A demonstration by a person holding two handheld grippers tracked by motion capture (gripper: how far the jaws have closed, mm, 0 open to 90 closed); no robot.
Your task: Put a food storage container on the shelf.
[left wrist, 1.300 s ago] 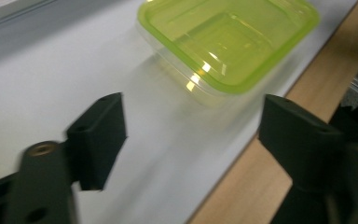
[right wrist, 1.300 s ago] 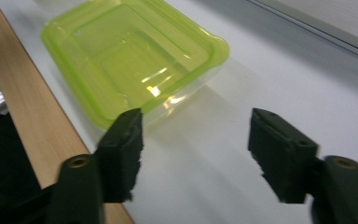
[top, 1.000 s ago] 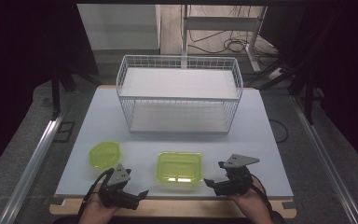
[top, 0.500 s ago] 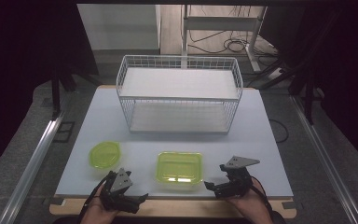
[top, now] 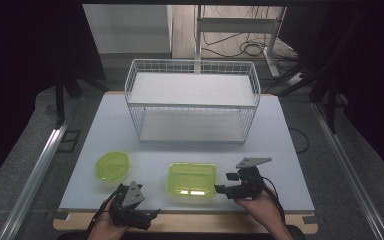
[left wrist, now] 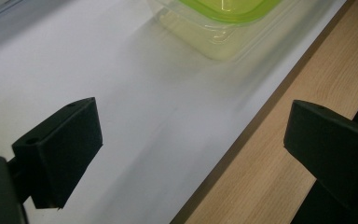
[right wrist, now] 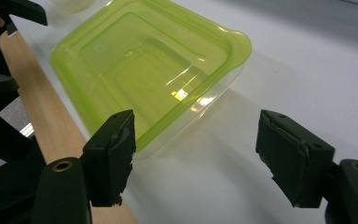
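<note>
At the near edge of the table, a person's hands hold two black grippers. The left gripper sits low over the pale wooden strip that runs along the front of the table. Its two jaws stand wide apart, and nothing is between them. In the left gripper view, one jaw hangs over the white table top and the other hangs over the wooden strip.

The right gripper is close to the right side of the square see-through plastic box with a lime green lid. Its jaws have just been closing a bit, yet there is a big gap between them. They hold nothing. In the right gripper view, the box lies just past the jaws, and its near corner is right by one jaw. I cannot tell if that jaw touches it. The box rests flat on the white table, near the front edge, between the two grippers.

A little farther back on the left lies a small round see-through tub with a lime green lid.

Farther back, in the middle of the table, stands a white wire rack with two shelves. It is well apart from the box.
</note>
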